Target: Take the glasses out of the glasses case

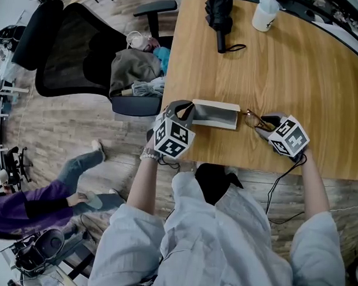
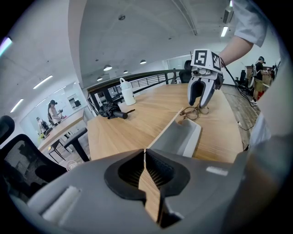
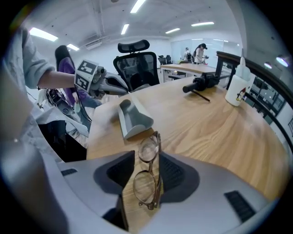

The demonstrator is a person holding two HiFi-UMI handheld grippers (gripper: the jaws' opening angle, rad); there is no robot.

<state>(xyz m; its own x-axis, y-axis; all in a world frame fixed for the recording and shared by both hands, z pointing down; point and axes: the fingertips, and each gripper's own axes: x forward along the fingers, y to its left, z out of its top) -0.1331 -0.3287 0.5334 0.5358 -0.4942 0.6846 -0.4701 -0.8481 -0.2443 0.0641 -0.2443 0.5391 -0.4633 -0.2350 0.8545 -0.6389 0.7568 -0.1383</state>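
glasses (image 1: 252, 118) out of case (image 1: 216, 115), on table (image 1: 270, 72) just beside its open end. right gripper (image 3: 147, 173) jaws apart, glasses between them, unpressed, long axis along jaws toward case. left gripper (image 2: 145, 155) clamped on case's far end. right hand nearer.

Thin-rim glasses (image 1: 252, 118) out, flat, just R of open grey case (image 1: 216, 113)

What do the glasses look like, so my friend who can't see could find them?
Start at the big wooden table, at its near edge, where an open grey glasses case lies. Just beyond the case's end, between the open right tongs, lie the glasses: thin brown rims with two round clear lenses, unlike the boxy case.
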